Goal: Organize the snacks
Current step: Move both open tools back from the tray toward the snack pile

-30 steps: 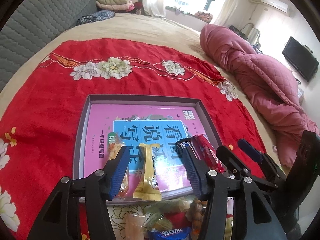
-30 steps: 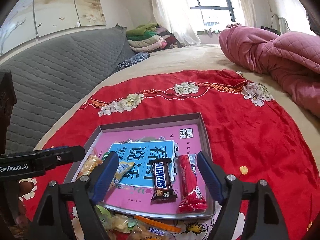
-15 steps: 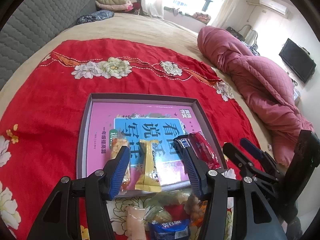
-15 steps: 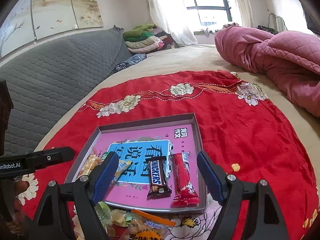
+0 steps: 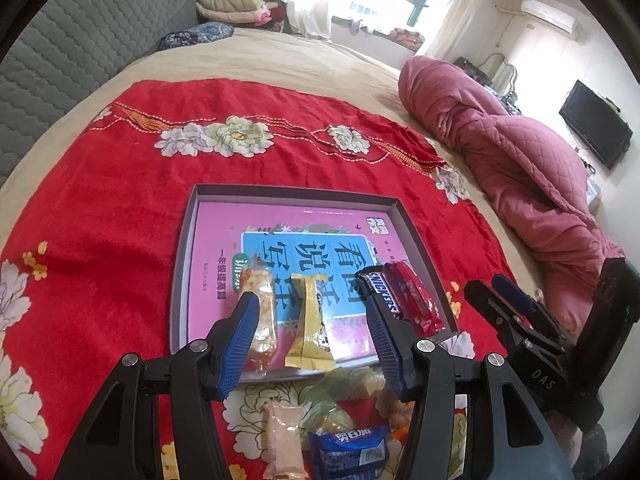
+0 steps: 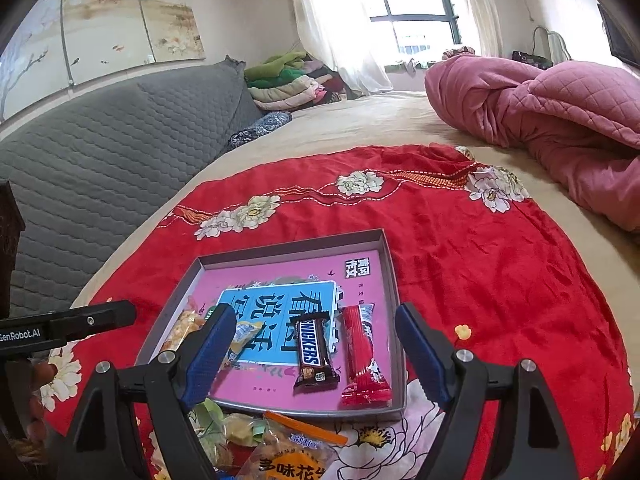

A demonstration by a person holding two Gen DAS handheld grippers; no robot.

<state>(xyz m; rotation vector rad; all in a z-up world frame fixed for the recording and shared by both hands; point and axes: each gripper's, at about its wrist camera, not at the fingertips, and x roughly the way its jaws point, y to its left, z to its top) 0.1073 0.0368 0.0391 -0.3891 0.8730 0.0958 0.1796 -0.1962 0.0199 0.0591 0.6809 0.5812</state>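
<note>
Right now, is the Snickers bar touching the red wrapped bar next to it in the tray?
Apart. The right wrist view shows a strip of pink tray bottom between the Snickers bar and the red wrapped bar along their length.

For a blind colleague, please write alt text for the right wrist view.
The open right gripper hovers above a grey tray holding a Snickers bar beside a red snack pack. More snacks lie loose on the red cloth.
</note>
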